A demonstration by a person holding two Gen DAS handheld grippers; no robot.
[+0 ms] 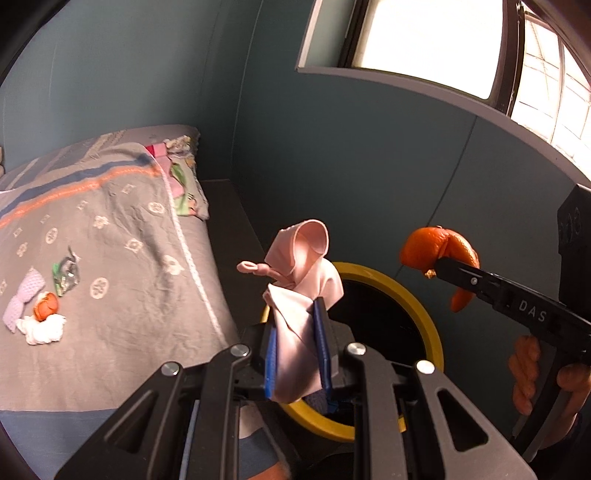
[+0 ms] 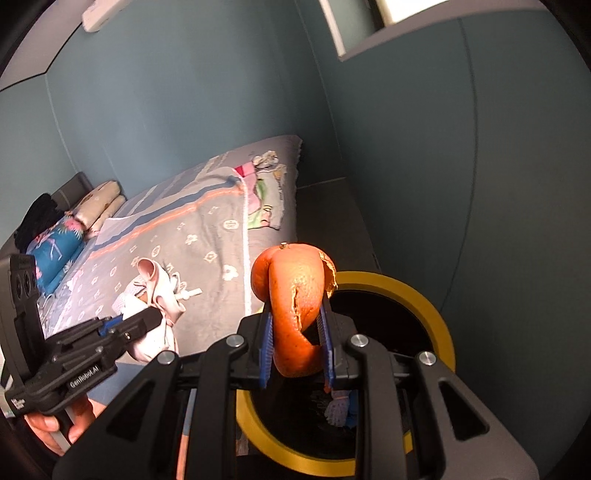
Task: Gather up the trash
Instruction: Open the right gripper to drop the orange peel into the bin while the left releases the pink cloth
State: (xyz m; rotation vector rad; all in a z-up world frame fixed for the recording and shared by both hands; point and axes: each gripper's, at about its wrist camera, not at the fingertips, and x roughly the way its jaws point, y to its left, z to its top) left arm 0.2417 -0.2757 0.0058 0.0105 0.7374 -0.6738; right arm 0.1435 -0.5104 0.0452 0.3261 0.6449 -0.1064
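Teal walls (image 2: 184, 110), bright window (image 1: 424, 33), bed (image 2: 207, 236) with grey patterned cover, pillows (image 2: 99, 206)

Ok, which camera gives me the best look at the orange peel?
The right wrist view: the orange peel fills the centre, clamped between that gripper's jaws above the yellow-rimmed bin. The left wrist view shows it smaller, side-on at the right edge.

A bedroom in a home: a bed (image 2: 192, 236) under a grey patterned cover fills the left, pillows (image 2: 99, 206) stacked at its far end against teal walls (image 2: 184, 110), a window (image 1: 424, 37) bright on the right.
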